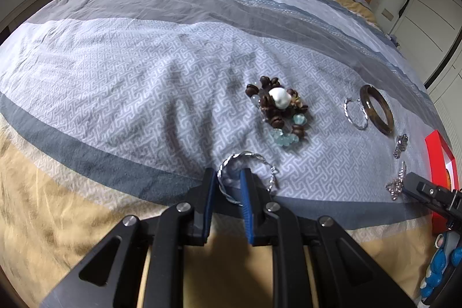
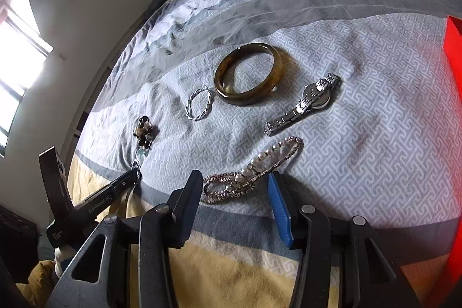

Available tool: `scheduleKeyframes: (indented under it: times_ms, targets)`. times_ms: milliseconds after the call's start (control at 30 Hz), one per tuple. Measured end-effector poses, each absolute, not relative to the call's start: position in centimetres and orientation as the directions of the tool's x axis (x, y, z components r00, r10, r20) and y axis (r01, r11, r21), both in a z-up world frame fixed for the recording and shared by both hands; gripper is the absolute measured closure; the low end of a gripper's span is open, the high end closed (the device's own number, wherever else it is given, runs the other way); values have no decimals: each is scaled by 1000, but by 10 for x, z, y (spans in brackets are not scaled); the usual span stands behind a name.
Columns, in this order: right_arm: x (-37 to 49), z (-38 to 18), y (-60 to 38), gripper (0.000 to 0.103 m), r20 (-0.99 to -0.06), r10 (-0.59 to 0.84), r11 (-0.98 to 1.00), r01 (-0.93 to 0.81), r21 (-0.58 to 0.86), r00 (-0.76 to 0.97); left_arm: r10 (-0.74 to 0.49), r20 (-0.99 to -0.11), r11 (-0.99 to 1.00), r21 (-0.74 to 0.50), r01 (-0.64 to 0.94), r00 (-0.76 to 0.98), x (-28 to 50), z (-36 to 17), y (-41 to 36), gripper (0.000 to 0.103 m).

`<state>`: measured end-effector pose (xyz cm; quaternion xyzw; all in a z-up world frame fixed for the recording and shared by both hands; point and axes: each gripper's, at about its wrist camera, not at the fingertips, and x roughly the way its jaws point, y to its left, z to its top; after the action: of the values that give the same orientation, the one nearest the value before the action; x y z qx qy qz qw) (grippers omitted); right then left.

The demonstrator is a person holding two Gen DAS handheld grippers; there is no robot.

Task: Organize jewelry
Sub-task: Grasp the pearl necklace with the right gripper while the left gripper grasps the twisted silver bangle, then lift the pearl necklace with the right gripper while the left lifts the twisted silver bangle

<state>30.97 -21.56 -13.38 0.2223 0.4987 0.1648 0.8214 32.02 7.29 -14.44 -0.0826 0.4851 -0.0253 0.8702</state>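
Left claw (image 1: pixel 228 178) part-closed astride twisted silver hoop (image 1: pixel 245 175), grip unclear; right claw (image 2: pixel 235 186) wide open over pearl-and-rhinestone bracelet (image 2: pixel 251 172). Pinch rim squarely.

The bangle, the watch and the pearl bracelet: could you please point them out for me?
bangle (image 2: pixel 228 97), right wrist view, on its near rim.
watch (image 2: pixel 317 98), right wrist view, on its case.
pearl bracelet (image 2: pixel 261 159), right wrist view, on its row of pearls.
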Motion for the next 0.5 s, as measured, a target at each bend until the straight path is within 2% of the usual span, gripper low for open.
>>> scheduleKeyframes:
  times_ms: [133,233,433,467,500]
  targets:
    - [320,-137,-208,55,-772,450,875,-49,482,449,-117,-839,987,-156,-30,532,321,-144,70,90]
    - [323,-141,-198,66,-810,384,915,-63,400,443,-114,-838,990,-143,-13,534,323,-144,64,98]
    - [320,-139,-197,78,-826,346,933,-74,352,445,-115,-833,988,-150,-22,541,320,-140,64,98]
    - [317,-137,-198,87,-825,345,934,-75,349,448,-118,-832,987,-156,-24,542,319,-138,65,98]
    - [314,-135,-200,89,-822,346,933,-76,351,453,-121,-831,987,-160,-25,544,317,-136,64,98]
